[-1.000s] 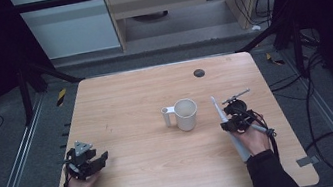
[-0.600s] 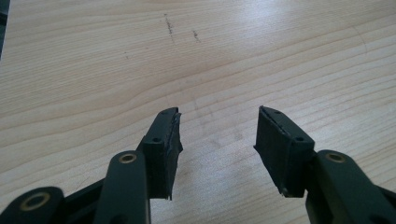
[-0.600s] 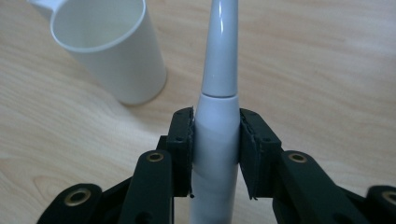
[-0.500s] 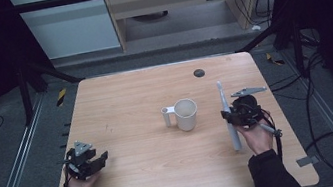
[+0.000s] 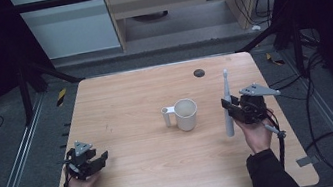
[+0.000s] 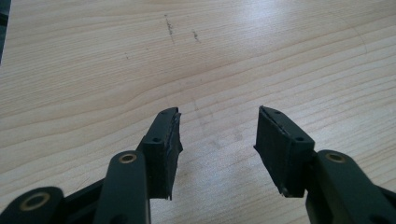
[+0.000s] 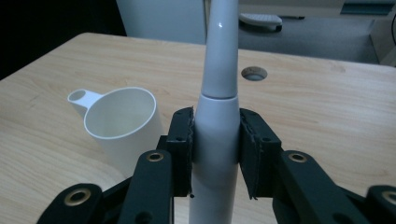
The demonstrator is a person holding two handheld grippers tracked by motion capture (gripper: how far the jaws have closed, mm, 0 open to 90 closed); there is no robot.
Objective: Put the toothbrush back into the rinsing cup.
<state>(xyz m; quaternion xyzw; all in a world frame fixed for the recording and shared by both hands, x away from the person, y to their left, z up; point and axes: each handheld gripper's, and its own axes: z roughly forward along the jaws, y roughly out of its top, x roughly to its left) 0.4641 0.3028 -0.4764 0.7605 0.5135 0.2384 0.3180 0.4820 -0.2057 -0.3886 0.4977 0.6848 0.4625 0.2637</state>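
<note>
A white cup (image 5: pixel 186 114) with a side handle stands upright near the middle of the wooden table (image 5: pixel 130 99); it also appears in the right gripper view (image 7: pixel 123 123). My right gripper (image 5: pixel 230 107) is shut on a white electric toothbrush (image 5: pixel 227 104), held upright above the table to the right of the cup. Both pads press the toothbrush (image 7: pixel 218 116) body, its slim neck rising out of frame. My left gripper (image 5: pixel 95 161) rests low at the table's front left, open, with bare wood between its jaws (image 6: pixel 217 135).
A dark round hole (image 5: pixel 199 73) sits in the tabletop at the back, right of centre (image 7: pixel 254 73). Beyond the far edge stand a white panel and a low shelf. Cables trail on the floor to the right.
My right gripper has lifted the toothbrush off the table and turned it from a slant to upright. The left gripper and the cup have not moved.
</note>
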